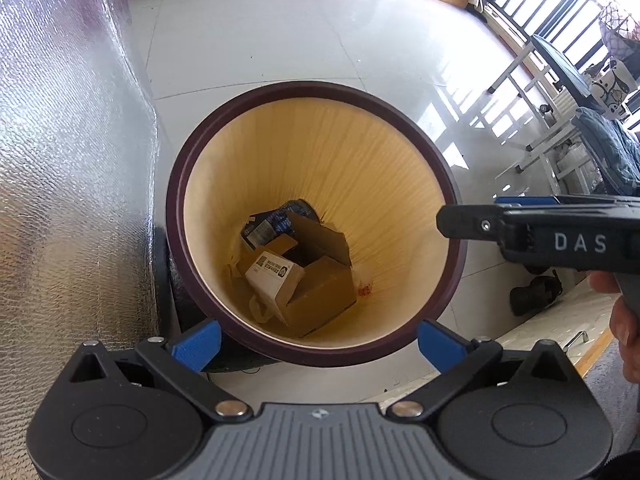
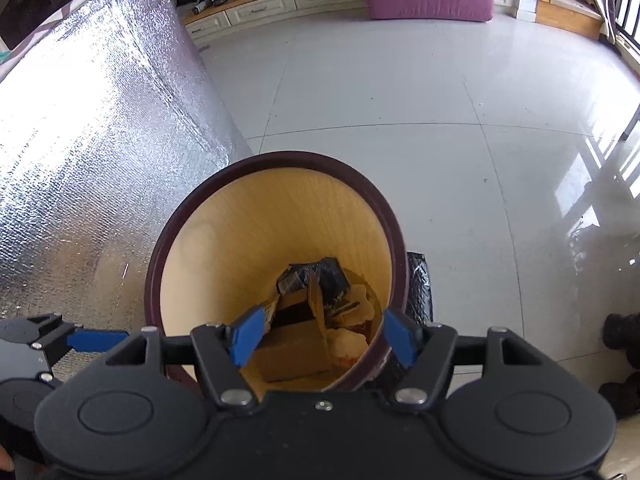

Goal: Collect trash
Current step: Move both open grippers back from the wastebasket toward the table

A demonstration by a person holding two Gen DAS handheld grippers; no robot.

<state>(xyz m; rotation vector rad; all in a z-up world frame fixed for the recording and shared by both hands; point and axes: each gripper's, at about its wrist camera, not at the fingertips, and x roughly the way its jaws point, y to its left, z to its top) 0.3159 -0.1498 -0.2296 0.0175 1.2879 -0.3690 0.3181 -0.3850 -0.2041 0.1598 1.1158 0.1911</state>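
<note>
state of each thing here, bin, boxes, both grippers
trash bin: upright on the floor, no lid, partly filled
brown cardboard box: inside bin, flaps open
white box: inside bin, resting tilted on the cardboard box
left gripper: jaws open, empty
right gripper: jaws open, empty, above the bin

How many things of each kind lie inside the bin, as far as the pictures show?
Inside the trash bin, as far as visible:
Brown cardboard boxes: 1
White labelled boxes: 1
Dark printed packages: 1
Pale plastic bags: 1
Total: 4; more may be hidden below.
</note>
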